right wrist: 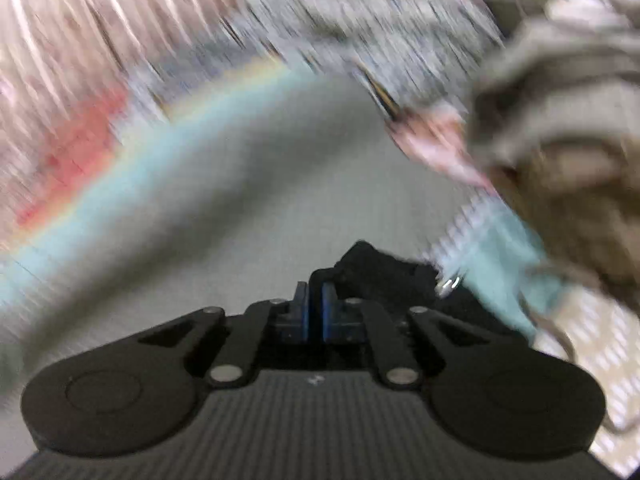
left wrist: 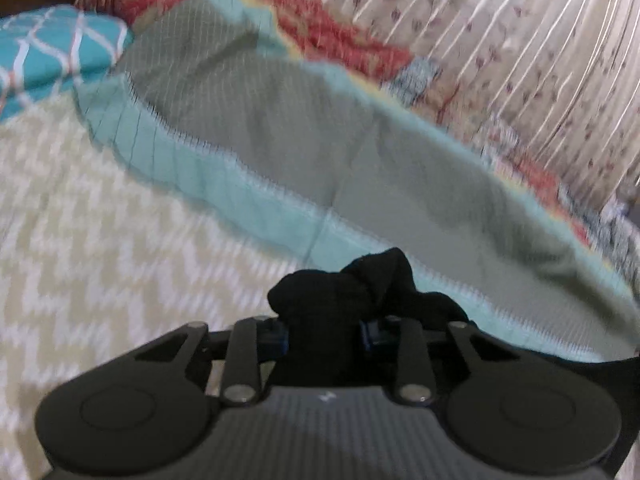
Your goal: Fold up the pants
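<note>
The pants are black cloth. In the left wrist view a bunched black fold [left wrist: 340,288] sticks up between the fingers of my left gripper [left wrist: 324,328], which is shut on it. In the right wrist view my right gripper [right wrist: 315,308] has its blue pads nearly together, and black cloth [right wrist: 380,268] bunches just past the right pad; the view is blurred by motion. Most of the pants are hidden below the grippers.
A grey-and-turquoise cloth [left wrist: 304,140] lies on a bed with a beige-and-white zigzag cover [left wrist: 100,220]. A teal patterned pillow [left wrist: 56,52] and a red floral quilt [left wrist: 332,32] lie behind. Pleated floral curtain [left wrist: 520,40] at back. A beige heap [right wrist: 568,140] is at right.
</note>
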Available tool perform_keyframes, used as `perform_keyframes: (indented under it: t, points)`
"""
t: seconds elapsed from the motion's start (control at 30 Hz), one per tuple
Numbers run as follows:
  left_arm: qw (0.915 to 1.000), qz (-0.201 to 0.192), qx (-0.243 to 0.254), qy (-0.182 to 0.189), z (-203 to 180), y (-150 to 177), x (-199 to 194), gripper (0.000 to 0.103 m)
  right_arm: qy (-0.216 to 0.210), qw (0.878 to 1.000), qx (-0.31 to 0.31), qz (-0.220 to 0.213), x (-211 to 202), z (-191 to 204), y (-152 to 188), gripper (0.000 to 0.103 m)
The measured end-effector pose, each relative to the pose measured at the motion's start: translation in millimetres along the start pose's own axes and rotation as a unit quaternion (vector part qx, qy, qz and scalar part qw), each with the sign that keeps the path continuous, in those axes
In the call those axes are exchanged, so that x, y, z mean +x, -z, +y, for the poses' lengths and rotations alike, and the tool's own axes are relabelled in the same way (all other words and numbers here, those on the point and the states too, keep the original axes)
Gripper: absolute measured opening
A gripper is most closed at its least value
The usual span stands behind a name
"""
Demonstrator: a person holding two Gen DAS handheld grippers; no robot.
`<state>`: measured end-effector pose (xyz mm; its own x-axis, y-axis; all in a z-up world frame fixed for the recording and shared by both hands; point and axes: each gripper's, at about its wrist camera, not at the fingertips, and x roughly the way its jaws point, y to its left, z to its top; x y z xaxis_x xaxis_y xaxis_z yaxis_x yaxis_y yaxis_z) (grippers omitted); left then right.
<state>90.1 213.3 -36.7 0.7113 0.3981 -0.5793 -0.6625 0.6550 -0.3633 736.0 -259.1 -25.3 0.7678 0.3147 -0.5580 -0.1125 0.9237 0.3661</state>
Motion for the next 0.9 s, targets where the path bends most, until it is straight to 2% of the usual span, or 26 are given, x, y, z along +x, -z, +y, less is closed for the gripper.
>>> perform_keyframes:
  t: [0.03,0.07,0.1,0.17,0.2,0.23,0.27,0.3,0.33,0.37,0.4,0.47,0.57,0.67,0.83,0.9]
  points:
    - [1.0,-0.004,0.002,-0.004,-1.1,-3.9,3.2,0.026,0.002,1.0,-0.001,-0.006,1.1,2.3,-2.1,0.009]
    - [0.9999,-0.001,0.005,-0.01,-1.3,-4.8,10.6,0.026,0.016,1.0,0.001,0.005,8.9,2.6,-0.9,0.009]
    - [0.9997,0.011,0.012,-0.02,-1.0,-2.1,23.0,0.026,0.038,0.999,0.005,0.028,21.1,-0.5,4.1,0.009]
    - [0.9975,0.046,0.017,-0.05,5.2,10.4,48.7,0.027,0.05,0.996,0.018,0.071,46.4,-9.6,19.7,0.011]
    - [0.9976,0.048,0.006,-0.048,9.2,15.5,56.5,0.027,0.046,0.996,0.022,0.069,50.2,-14.3,27.7,0.01]
    - [0.9983,0.037,0.004,-0.045,10.2,17.9,55.5,0.027,0.037,0.998,0.022,0.047,47.0,-15.9,32.8,0.011]
    - [0.9989,0.034,0.014,-0.029,8.5,17.1,54.2,0.029,0.03,0.999,0.022,0.04,44.3,-15.8,34.7,0.014]
    - [0.9986,0.035,0.021,-0.033,6.9,15.6,53.2,0.031,0.014,0.999,0.027,0.037,40.1,-17.0,34.2,0.025]
    - [0.9985,0.035,0.025,-0.034,6.7,15.5,52.4,0.035,-0.012,0.999,0.037,0.038,35.5,-20.5,28.9,0.045]
    - [0.9986,0.036,0.024,-0.031,7.4,14.4,50.6,0.038,-0.028,0.998,0.051,0.029,28.6,-25.2,24.6,0.051]
    - [0.9987,0.036,0.02,-0.03,8.0,12.3,47.0,0.045,-0.026,0.998,0.056,0.008,15.9,-26.9,21.9,0.056]
    - [0.9989,0.03,0.016,-0.033,5.5,8.8,35.6,0.051,-0.02,0.999,0.046,-0.015,-2.3,-34.0,13.0,0.057]
    - [0.9991,0.008,0.03,-0.027,0.5,11.6,7.1,0.054,0.004,0.999,0.046,-0.001,-16.1,-58.5,5.6,0.057]
    - [0.9992,-0.006,0.027,-0.029,2.6,16.2,-22.7,0.054,0.017,0.996,0.083,0.0,-28.4,-89.9,12.4,0.058]
    - [0.9982,-0.03,-0.008,-0.051,24.9,14.8,-67.4,0.054,0.014,0.992,0.123,0.018,-23.6,-110.1,36.2,0.058]
    - [0.9965,-0.04,-0.042,-0.06,37.5,11.7,-82.7,0.052,0.003,0.992,0.125,0.023,-17.0,-105.9,40.0,0.058]
